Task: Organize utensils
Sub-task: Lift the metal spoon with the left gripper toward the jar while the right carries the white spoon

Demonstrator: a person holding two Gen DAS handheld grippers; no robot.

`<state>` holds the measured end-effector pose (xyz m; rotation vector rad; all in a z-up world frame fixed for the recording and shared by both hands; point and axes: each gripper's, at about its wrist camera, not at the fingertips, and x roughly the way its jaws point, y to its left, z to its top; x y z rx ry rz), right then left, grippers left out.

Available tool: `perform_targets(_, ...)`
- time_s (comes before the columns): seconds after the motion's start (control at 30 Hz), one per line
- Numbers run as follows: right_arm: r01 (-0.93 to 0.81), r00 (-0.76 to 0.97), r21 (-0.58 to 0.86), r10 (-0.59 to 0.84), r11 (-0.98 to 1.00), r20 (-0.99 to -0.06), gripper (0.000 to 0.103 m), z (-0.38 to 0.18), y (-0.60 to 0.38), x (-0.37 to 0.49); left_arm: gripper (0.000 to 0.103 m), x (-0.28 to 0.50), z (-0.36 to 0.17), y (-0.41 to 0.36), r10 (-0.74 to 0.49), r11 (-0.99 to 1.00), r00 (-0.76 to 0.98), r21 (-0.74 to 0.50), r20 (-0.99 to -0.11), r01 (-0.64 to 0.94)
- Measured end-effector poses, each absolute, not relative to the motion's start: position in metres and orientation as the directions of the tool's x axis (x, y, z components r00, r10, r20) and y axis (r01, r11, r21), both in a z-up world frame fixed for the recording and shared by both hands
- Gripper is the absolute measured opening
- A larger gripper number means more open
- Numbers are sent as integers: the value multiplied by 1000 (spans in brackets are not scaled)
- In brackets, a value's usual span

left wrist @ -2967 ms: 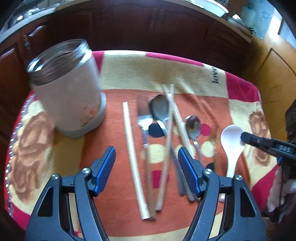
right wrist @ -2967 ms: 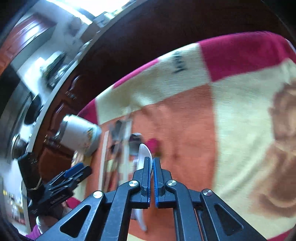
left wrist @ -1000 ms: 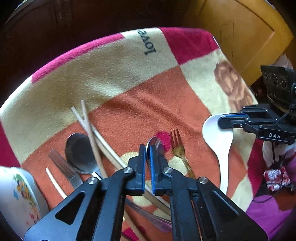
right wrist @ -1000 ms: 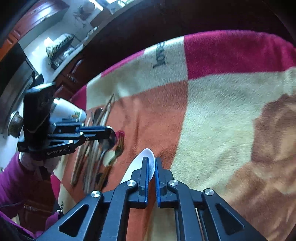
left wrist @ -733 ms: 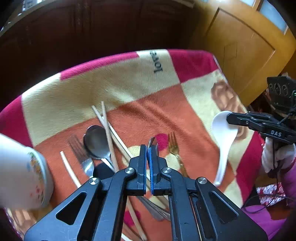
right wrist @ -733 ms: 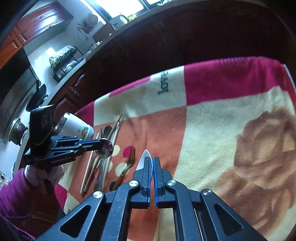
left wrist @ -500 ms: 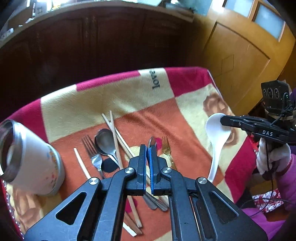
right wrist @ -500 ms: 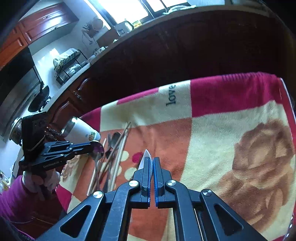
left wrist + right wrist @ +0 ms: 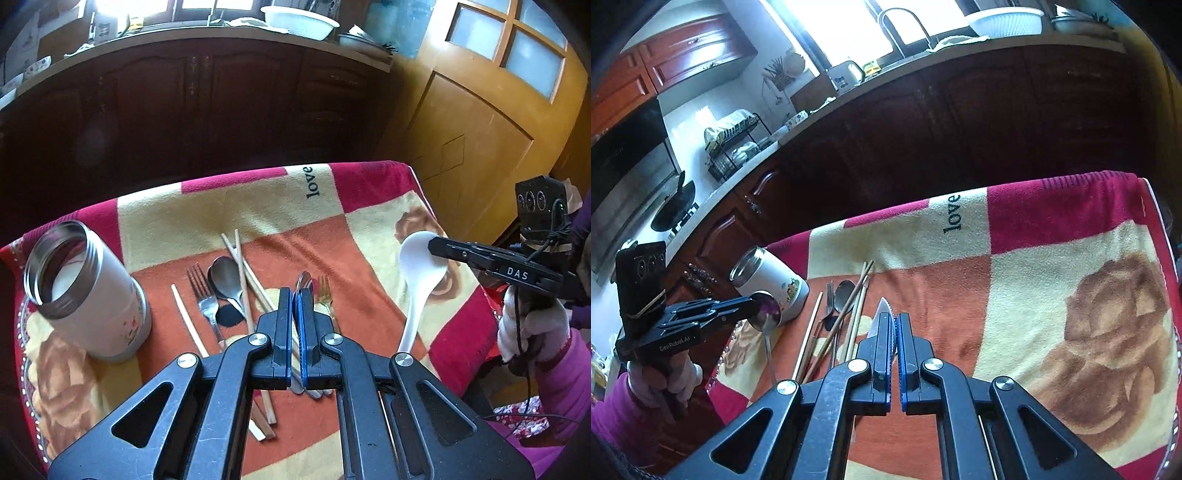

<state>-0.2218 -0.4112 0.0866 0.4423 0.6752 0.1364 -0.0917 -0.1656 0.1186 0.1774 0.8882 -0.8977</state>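
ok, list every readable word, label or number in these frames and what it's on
"love": black letters on the cream patch of the red, cream and orange blanket.
"DAS": white letters on the black right gripper, left wrist view.
"GenRobot.AI": white letters on the black left gripper, right wrist view.
White steel-rimmed canister: printed picture, too small to read any words.

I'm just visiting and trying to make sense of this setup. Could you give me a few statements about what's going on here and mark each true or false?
1. The right gripper holds a white spoon. True.
2. The left gripper holds a gold fork. False: it is shut on a metal spoon; the gold fork lies on the blanket.
3. The steel canister has its lid on. False: its mouth is open.
4. Chopsticks lie on the blanket. True.
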Motion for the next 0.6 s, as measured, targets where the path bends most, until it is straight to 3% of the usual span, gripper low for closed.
perform_targets(0.6,-9,810,445,268,896,-522,2,100,-418,-229,1,-105,150,-177,-620,633,333,-203,-711,747)
